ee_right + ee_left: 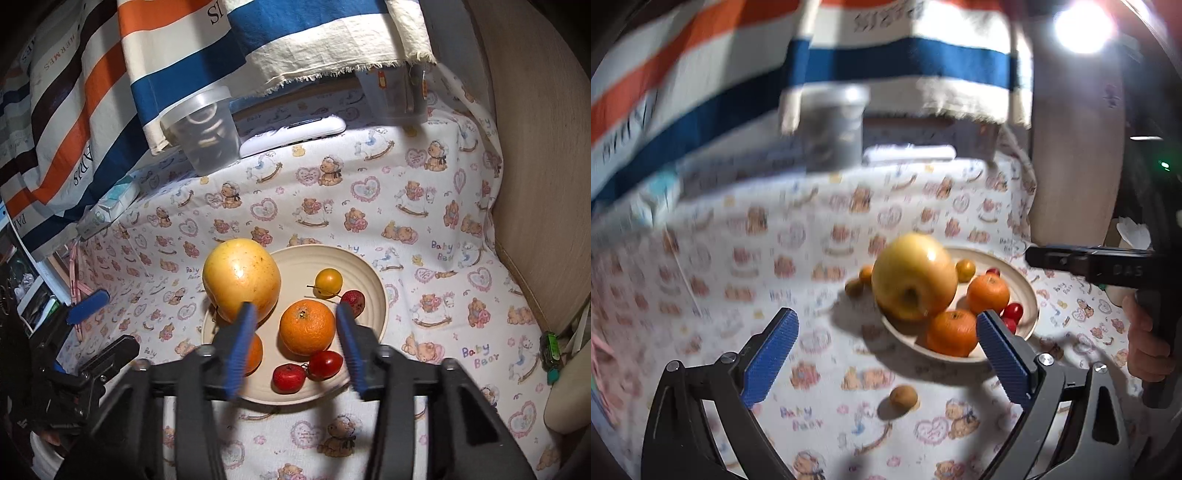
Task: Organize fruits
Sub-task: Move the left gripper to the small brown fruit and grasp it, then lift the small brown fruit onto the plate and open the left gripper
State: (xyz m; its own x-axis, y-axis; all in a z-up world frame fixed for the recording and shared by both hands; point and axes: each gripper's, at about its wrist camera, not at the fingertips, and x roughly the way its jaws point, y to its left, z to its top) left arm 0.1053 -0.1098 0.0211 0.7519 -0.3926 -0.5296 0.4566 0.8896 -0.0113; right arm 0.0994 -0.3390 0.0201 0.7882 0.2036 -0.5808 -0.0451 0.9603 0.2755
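Cream-coloured, the plate point(373, 280) sits on the bear-print counter point(424, 229) and carries most of the fruit: a big yellow apple point(242, 280) at its left rim, an orange point(307, 327) in the middle, a second orange point(953, 332) toward the near-left rim, a small yellow fruit point(328, 283) and red fruits point(325, 364) on the right side. One small brown fruit point(903, 397) is seen off the plate, on the cloth just before it, and two more small ones point(860, 280) lie beyond the apple.

The left hand-held gripper point(886, 358) is spread wide with nothing between its pads; the brown fruit lies just ahead, slightly below centre between the jaws, so this hand is judged the nearer one for it. Being round, the fruit offers no long axis to align with.

The right hand-held gripper point(295, 347) is partly apart, holding nothing, poised over the plate with the middle orange framed between its blue pads point(242, 343).
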